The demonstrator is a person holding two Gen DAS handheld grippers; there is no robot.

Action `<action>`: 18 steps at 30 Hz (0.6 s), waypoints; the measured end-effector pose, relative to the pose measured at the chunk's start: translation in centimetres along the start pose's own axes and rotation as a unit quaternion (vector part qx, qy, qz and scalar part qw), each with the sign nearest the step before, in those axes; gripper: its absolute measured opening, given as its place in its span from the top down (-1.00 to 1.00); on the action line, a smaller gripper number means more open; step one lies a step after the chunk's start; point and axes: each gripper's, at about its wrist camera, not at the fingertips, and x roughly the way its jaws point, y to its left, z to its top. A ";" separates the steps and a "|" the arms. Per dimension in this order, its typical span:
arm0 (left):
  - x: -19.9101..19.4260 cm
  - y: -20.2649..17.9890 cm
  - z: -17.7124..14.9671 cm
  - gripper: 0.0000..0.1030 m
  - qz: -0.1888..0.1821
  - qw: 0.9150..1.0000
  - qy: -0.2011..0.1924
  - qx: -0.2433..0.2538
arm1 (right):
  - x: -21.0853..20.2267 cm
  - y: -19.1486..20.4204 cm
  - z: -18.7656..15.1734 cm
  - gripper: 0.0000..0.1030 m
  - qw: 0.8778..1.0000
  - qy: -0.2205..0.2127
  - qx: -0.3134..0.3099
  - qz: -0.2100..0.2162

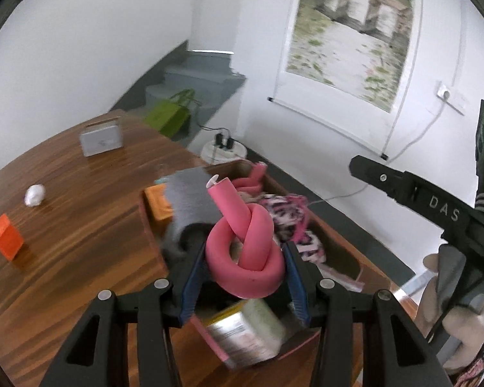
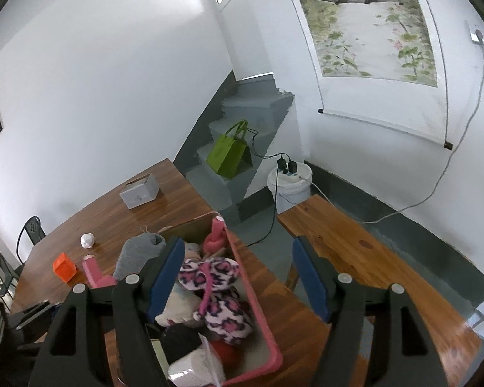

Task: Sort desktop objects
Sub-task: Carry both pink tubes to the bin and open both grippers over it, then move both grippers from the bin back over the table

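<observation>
Table (image 1: 80, 225) of dark wood carries the whole scene, with a pink-rimmed bin (image 2: 258, 293) standing near its edge as the collecting place. Bin contents already lie heaped: a leopard-print plush piece (image 2: 216, 290), a grey sock (image 1: 190, 203) draped over the far wall, an orange box (image 1: 156, 204) and a carton (image 1: 245, 332) at the near end. Three items lie well apart on the bare wood: a grey tissue box (image 1: 100, 138), an orange cube (image 1: 7, 236) and a white crumpled wad (image 1: 35, 195).

Left tongs (image 1: 242, 264) are clamped on a knotted pink foam roller (image 1: 245, 251), gripped across the knot's widest loop so the soft tube cannot slip, and held above the bin's interior. Whether the roller is going in or coming out cannot be settled from this pose.

Right tongs (image 2: 238, 277) stand wide apart and empty, raised over the bin's right rim, apparently clear of the left's path.
</observation>
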 end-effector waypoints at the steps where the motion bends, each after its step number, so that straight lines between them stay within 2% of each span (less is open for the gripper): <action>1: 0.4 -0.3 0.2 0.03 -0.001 1.000 0.004 0.001 | 0.0 -0.2 0.0 -0.43 1.000 0.000 0.002 0.000; 2: 0.9 -0.7 0.3 -0.02 -0.002 1.000 0.008 0.002 | 0.0 -0.4 -0.1 -0.43 1.000 0.001 0.003 -0.001; 4: 1.7 -0.7 0.5 -0.33 0.002 1.000 0.011 -0.003 | 0.1 -0.6 -0.1 -0.43 1.000 0.001 0.003 -0.003; 12: 1.1 0.6 0.3 -0.33 0.023 1.000 0.001 -0.011 | 0.6 -0.5 -0.4 -0.43 1.000 0.006 0.013 0.008; 18: -0.8 3.6 0.1 -0.33 0.050 0.998 -0.016 -0.035 | 0.5 2.1 -0.8 -0.44 1.000 0.006 -0.001 0.030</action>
